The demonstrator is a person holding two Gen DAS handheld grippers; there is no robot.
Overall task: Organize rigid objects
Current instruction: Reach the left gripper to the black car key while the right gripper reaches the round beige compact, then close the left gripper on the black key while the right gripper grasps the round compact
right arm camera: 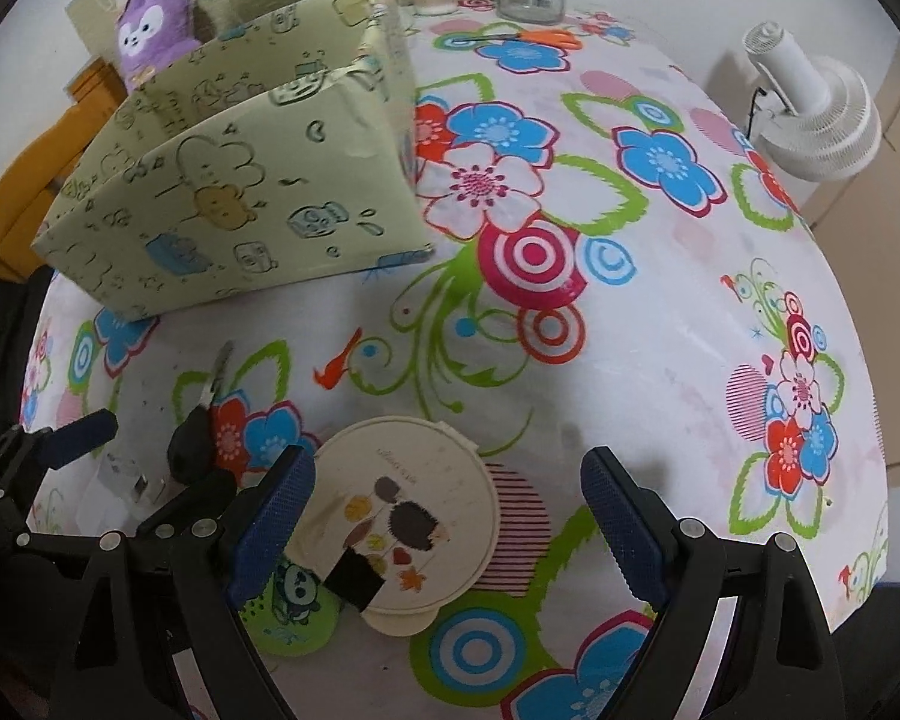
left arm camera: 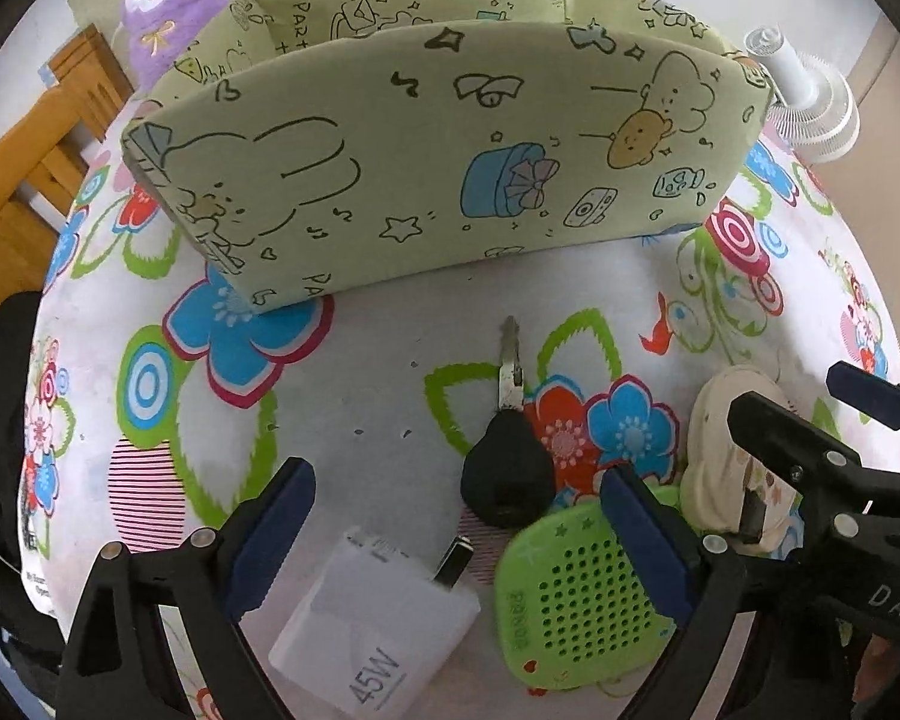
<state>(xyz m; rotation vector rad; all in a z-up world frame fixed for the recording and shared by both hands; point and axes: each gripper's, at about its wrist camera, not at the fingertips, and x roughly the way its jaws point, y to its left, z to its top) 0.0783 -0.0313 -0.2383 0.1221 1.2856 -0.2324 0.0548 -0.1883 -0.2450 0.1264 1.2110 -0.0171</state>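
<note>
Charger (left arm camera: 378, 618), floral tablecloth (right arm camera: 660, 360), white fan (right arm camera: 816, 114)

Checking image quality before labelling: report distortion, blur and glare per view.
Left wrist: fisheye bows the green storage box; the key is sharp, no strong glare. Right wrist: the table curves at the frame edge, the box looks softer, lighting even.

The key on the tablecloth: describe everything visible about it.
The key has a bulky black plastic head and a plain silver metal blade. It lies flat on the flowered tablecloth, blade pointing toward the green patterned box, apart from it. Its head sits near the green perforated panda gadget and white 45W charger. No gripper touches it.
</note>
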